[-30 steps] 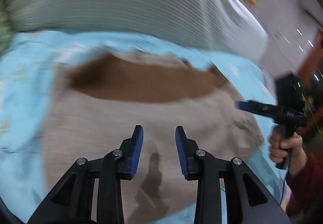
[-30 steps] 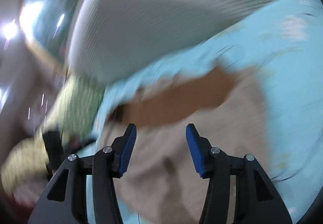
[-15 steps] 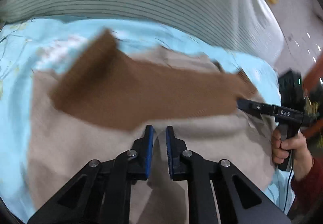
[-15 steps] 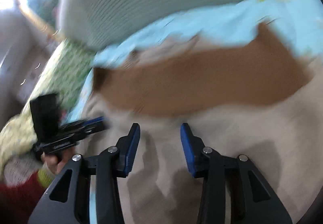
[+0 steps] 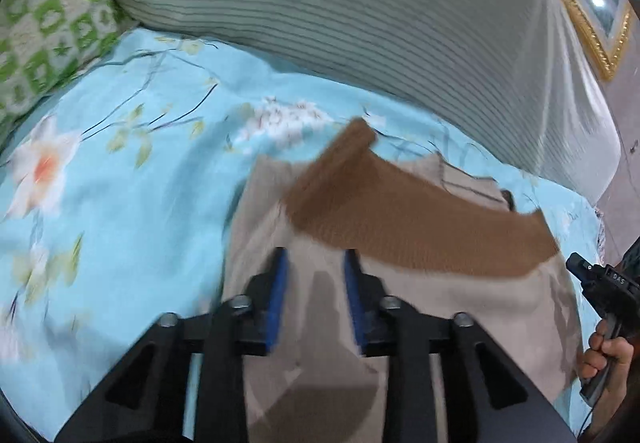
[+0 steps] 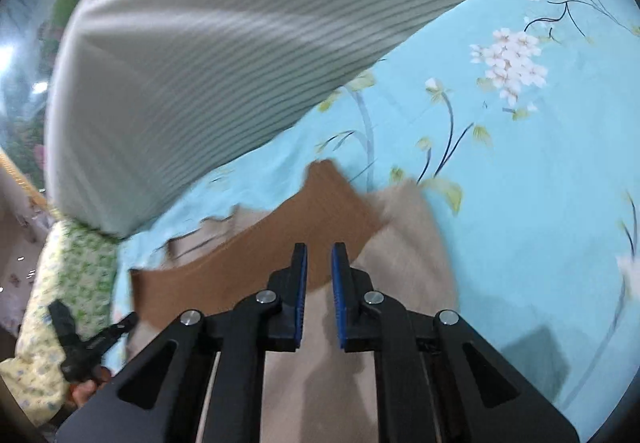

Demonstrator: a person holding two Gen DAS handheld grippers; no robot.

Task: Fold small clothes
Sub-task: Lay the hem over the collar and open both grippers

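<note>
On a bed spread with a light-blue floral sheet, the left wrist camera looks down over the left tongs, whose blue-padded jaws stand apart with nothing between them, having just been opening, above a beige garment lying flat on the sheet. A brown ribbed band crosses the garment's far end, one corner of it turned up and blurred. Behind it lies a grey-and-white striped pillow, with a green-and-white patterned cushion at the far left and a gilt frame at the upper right. At the right edge a hand grips the handle of the other tool, whose black body carries small white lettering reading "DAS". From the right wrist camera, the right tongs show their blue pads drawn nearly together, having just been closing, with only a thin gap and no cloth pinched between them; they hover over the same beige garment at the near edge of the brown ribbed band. The floral sheet fills the right side, the striped pillow the top, and at the lower left the other tool's black fingers stand apart.
</note>
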